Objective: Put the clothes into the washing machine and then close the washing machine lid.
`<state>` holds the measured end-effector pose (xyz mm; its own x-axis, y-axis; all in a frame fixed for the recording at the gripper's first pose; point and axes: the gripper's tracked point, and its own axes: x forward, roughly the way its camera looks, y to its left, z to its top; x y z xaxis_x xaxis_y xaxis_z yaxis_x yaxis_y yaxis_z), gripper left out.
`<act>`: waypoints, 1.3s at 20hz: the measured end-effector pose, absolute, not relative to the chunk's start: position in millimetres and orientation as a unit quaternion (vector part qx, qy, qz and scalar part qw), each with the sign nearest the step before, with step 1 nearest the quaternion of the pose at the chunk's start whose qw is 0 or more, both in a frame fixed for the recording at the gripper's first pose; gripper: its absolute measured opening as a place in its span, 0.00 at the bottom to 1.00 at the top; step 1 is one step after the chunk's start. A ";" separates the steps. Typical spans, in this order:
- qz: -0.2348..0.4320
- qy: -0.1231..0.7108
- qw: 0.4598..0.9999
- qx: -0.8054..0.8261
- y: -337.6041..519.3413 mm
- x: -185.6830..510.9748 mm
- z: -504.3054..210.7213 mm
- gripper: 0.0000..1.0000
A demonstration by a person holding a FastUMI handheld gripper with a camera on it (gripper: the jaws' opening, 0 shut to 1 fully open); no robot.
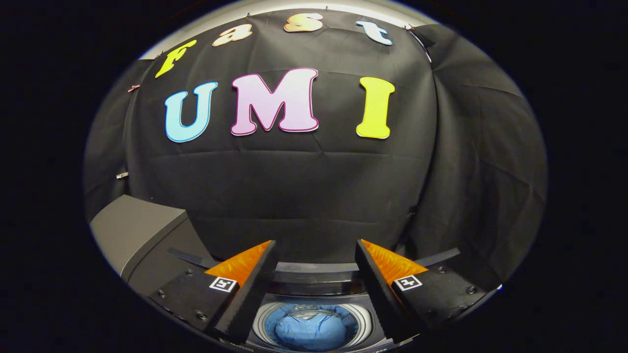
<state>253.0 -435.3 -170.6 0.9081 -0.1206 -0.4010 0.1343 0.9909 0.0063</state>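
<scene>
The clothes (310, 329), a soft blue bundle, lay at the bottom of the washing machine's drum (314, 314), seen from above through the round opening whose pale ribbed wall ringed the fabric on every side. The bundle sat roughly in the middle of the drum, its folds bunched, and nothing else could be made out beside it in there. The washing machine (314, 279) itself stood directly below and just ahead of the tool, its dark top rim curving across behind the opening; the lid (316, 271) appeared as a dark band along the far edge of the opening, though whether it stood upright or lay folded back could not be told from this angle. The gripper (314, 245) hung above the opening with its two fingers spread wide apart, holding nothing, the drum and the blue cloth showing in the gap between them and well below their tips. Each finger carried a small square black-and-white marker (223, 284) on its upper face. To the left of the machine, beyond the left finger, stood a grey box-shaped unit (135, 233) with a flat top. Behind everything hung the booth's black cloth wall (304, 196), creased in a few long horizontal folds.
</scene>
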 end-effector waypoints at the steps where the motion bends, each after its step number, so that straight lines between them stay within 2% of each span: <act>1: -0.066 0.203 0.977 0.017 -436.6 253.1 -170.1 1.00; 11: -0.048 0.200 0.978 0.023 -431.1 249.2 -174.1 1.00; 16: -0.058 0.291 0.955 0.012 -441.7 207.7 -220.9 0.98; 22: -0.045 0.281 0.958 0.029 -427.8 221.7 -218.3 0.99; 26: -0.032 0.239 0.970 0.031 -415.4 235.5 -188.7 0.99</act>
